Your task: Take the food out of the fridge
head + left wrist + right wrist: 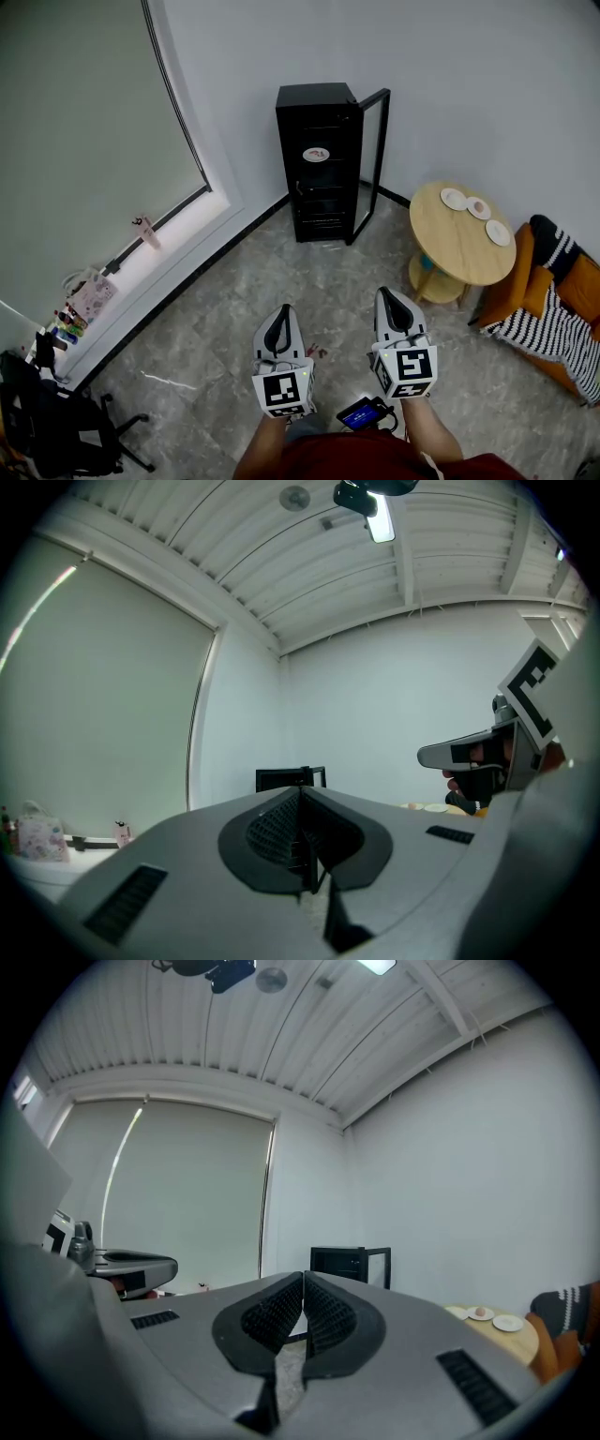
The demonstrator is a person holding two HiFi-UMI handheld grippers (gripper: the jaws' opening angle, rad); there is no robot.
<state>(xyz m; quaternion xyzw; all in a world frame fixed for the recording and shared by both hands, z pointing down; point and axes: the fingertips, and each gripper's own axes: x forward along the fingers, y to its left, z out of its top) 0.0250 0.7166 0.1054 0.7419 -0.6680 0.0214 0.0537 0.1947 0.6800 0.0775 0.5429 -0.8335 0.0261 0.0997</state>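
distance is being made the deciding matter here: the fridge [317, 159] is standing upright against the far wall, well apart from both grippers, with its glass door [376, 155] being shown swung open on the right side of the cabinet. the food [316, 154] is being seen as a small plate lying flat on an upper shelf inside the open cabinet; what is on it is too small to be told. the left gripper [281, 311] and the right gripper [387, 294] are being carried side by side low in the head view, each being pointed roughly level and forward toward the fridge. in the left gripper view the jaws are being pressed together with nothing between them, and the same is being shown in the right gripper view, so no thing is being held by either. the fridge is being framed almost straight above the closed jaws in both gripper views. from the head view the opening is being judged to lie more nearly in line with the left gripper, while the open door is being judged to stand closer to the right gripper's line. a round table [457, 246] bearing small plates [476, 207] is being seen to the right of the fridge, near it. the whole approach across the floor is being judged as not yet done, and the jaws are being judged as needing to be opened before the plate is reached.
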